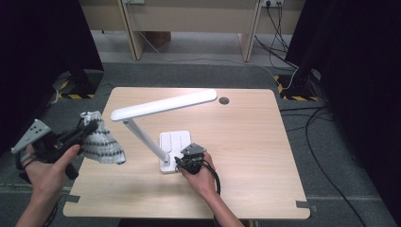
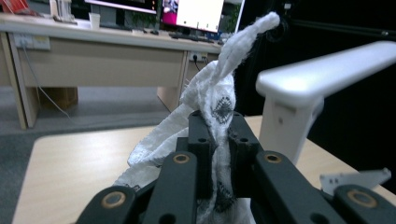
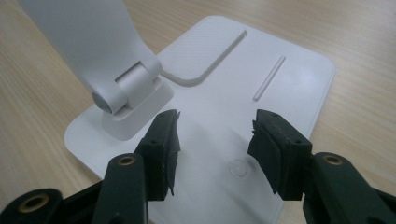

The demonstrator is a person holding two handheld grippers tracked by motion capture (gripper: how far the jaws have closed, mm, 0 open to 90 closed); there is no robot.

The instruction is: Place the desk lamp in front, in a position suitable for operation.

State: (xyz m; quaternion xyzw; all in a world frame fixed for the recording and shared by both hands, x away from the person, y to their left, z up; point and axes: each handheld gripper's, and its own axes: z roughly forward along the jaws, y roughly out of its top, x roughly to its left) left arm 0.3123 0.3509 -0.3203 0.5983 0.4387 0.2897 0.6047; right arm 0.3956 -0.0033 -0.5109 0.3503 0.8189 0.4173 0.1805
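Note:
A white desk lamp stands mid-table, its long head (image 1: pixel 163 105) slanting over its flat base (image 1: pixel 173 142). My left gripper (image 1: pixel 90 126) is shut on a white cloth with dark patterning (image 1: pixel 101 144), held up off the table's left side; in the left gripper view the cloth (image 2: pixel 219 100) rises between the closed jaws, the lamp head (image 2: pixel 327 70) to the right. My right gripper (image 1: pixel 185 161) hovers at the base's near edge. In the right gripper view it (image 3: pixel 212 140) is open above the base (image 3: pixel 275 88), over a small round button (image 3: pixel 238 168), the hinge (image 3: pixel 123 88) at left.
The wooden table (image 1: pixel 246 142) has a round cable hole (image 1: pixel 223 100) at the back. Desk legs (image 1: pixel 132 33) and cables (image 1: pixel 288 66) lie on the floor beyond. Black curtains flank both sides.

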